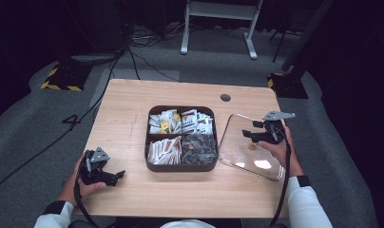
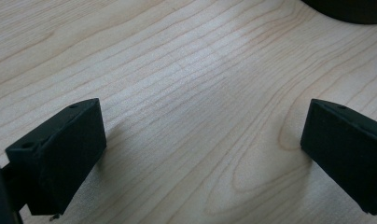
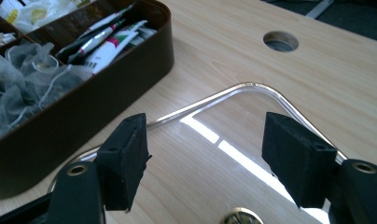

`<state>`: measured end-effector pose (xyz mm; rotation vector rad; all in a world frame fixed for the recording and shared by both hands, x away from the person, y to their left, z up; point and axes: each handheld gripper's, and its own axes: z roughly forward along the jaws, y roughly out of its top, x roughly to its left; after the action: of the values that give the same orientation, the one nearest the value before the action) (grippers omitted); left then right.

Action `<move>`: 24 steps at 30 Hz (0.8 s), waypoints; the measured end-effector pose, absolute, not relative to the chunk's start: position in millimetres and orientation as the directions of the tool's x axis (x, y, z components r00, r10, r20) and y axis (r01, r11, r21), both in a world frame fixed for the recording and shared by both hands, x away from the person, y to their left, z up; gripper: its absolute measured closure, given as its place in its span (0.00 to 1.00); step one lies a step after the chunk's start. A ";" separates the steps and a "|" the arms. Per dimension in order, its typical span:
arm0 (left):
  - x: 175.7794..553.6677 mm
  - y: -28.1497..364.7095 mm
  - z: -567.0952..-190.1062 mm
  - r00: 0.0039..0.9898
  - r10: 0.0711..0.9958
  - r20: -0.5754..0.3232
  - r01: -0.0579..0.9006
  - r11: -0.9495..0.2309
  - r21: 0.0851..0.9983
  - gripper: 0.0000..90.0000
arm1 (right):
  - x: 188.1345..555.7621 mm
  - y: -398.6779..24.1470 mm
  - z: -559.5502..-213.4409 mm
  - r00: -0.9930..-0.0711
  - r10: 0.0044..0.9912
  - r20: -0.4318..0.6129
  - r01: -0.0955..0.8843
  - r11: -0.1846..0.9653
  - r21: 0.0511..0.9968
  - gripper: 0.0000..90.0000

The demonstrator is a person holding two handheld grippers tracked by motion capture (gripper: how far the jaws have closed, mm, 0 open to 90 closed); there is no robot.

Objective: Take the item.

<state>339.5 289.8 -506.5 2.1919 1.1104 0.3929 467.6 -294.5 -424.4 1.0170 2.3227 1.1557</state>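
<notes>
No text, brand, number or label resolves to legible characters in any view. Packets [image 1: 180, 121] in the rear compartments of the brown tray [image 1: 181, 167] carry printed faces in white, yellow, red and black; in the high view the print is too small to read. In the right gripper view, slim sachets [image 3: 113, 41] in the tray show red and green printed patches, likewise illegible. One sign noted: yellow-and-black hazard striping on a floor base [image 1: 62, 85] left of the table, and on a second base [image 1: 272, 81] at its right rear corner. It carries no lettering.
</notes>
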 end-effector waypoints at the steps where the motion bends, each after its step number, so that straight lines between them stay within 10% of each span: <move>1: 339.6 289.7 -506.5 0.598 0.801 -0.022 0.609 -0.436 0.662 0.00 | 468.9 -290.1 -421.6 -0.685 0.729 -0.002 0.441 0.416 0.795 0.37; 24: 338.0 289.5 -506.4 0.587 0.809 -0.020 0.614 -0.429 0.662 0.00 | 497.1 -192.8 -395.4 -0.775 0.631 -0.034 0.358 0.484 0.798 0.39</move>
<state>338.0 289.5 -506.4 2.1860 1.1251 0.4012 497.1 -192.8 -395.4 0.8339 2.4105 1.1839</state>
